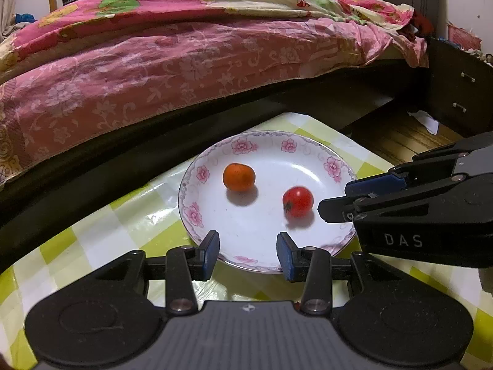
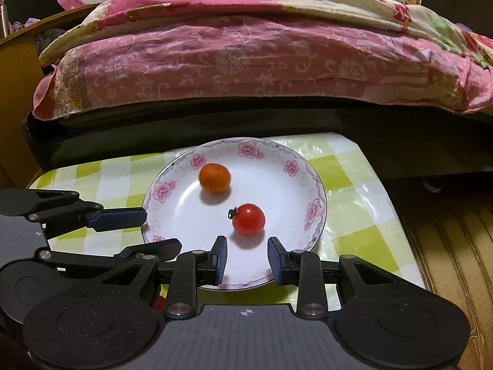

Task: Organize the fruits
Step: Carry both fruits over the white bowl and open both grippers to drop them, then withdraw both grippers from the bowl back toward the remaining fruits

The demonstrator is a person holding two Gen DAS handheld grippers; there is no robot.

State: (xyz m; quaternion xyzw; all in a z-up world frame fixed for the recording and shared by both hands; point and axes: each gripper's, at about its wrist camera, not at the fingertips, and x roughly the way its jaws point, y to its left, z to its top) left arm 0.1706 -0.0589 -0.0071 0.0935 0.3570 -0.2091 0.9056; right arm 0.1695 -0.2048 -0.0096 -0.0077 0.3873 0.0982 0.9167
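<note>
Two grippers, both tilted downward, side by side.
Left gripper (image 1: 248,251) and right gripper (image 2: 247,256) each have jaws apart, nothing between the pads.

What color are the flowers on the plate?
Pink flowers ring the white plate, with a thin grey scroll border. The right wrist view shows them best.

Dim warm light, plate (image 1: 308,166) glare, perhaps slight blur, fisheye-bent edges

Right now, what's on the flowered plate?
The plate holds two fruits, lying apart: an orange toward the back and a red tomato nearer the front. The near rim is partly covered by the tongs, so nothing can be told there.
</note>
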